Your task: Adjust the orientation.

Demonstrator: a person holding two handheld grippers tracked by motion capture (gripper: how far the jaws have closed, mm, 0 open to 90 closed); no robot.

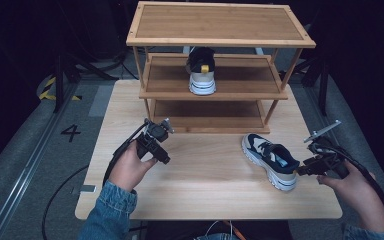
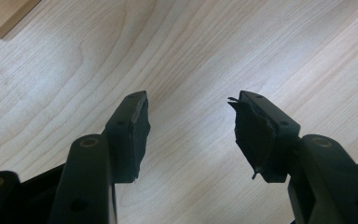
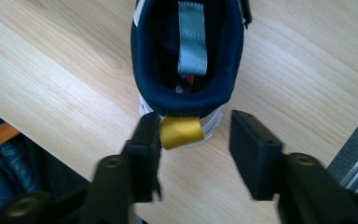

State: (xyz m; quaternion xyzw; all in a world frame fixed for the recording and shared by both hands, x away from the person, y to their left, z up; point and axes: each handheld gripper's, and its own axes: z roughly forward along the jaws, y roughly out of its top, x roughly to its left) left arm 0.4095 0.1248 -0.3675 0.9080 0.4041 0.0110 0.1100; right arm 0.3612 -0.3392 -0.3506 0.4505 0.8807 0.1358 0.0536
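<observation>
One shoe [image 1: 201, 74] stands on the rack's [image 1: 220, 30] middle shelf; another shoe [image 1: 271, 160] lies near the table's [image 1: 205, 190] right edge. The right gripper [image 3: 193, 140], jaws apart, flanks its heel. The left gripper [image 2: 189, 126] is spread, empty.

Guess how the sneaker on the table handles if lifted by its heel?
The sneaker probably tips toe-down, being long with the right gripper only at its heel. The yellow pull tab looks floppy; the padded collar likely squashes. The flat sole shouldn't roll.
</observation>
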